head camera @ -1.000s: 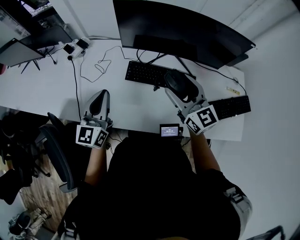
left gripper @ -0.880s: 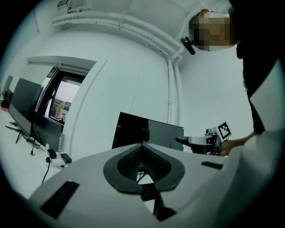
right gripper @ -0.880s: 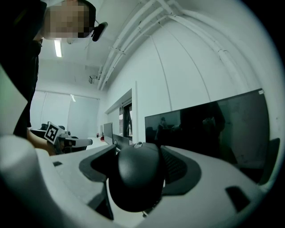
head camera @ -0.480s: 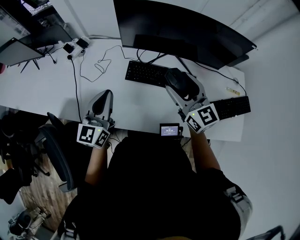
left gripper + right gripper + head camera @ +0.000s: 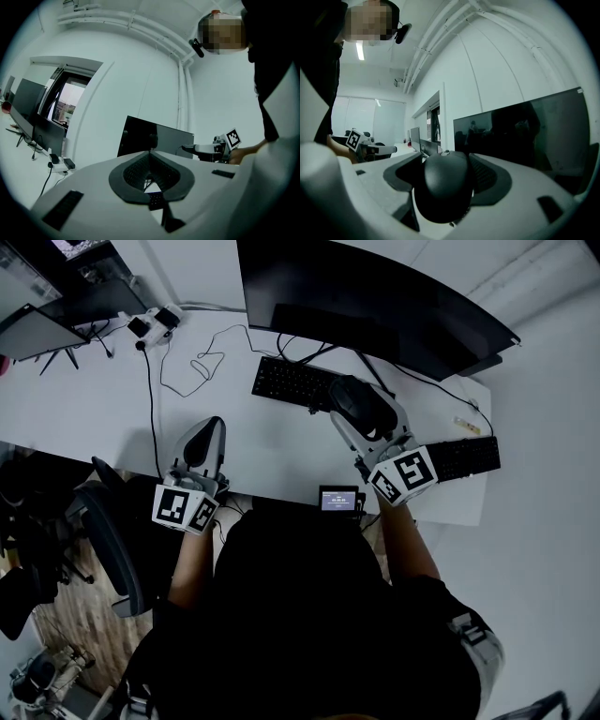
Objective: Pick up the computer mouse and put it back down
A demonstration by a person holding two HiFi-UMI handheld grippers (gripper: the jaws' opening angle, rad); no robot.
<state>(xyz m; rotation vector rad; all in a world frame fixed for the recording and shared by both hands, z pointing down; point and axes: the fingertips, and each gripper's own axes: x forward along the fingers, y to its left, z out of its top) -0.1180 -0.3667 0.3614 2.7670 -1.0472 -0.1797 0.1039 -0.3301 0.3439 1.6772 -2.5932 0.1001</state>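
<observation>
The black computer mouse (image 5: 362, 405) sits between the jaws of my right gripper (image 5: 360, 397), which is shut on it over the white desk (image 5: 84, 413), just right of the black keyboard (image 5: 292, 384). In the right gripper view the mouse (image 5: 442, 188) fills the gap between both pads. Whether it touches the desk I cannot tell. My left gripper (image 5: 210, 430) rests near the desk's front edge at the left. Its jaws are shut with nothing between them, as the left gripper view shows (image 5: 151, 182).
A wide curved monitor (image 5: 375, 301) stands behind the keyboard. A second keyboard (image 5: 466, 456) lies at the right. A small screen device (image 5: 339, 500) sits at the front edge. Loose cables (image 5: 199, 367) and a white adapter (image 5: 155, 324) lie at the back left. A chair (image 5: 108, 535) stands below left.
Almost nothing. The right gripper keeps the mouse at nearly the same spot, the left gripper stays put, and the head view has shifted slightly.
</observation>
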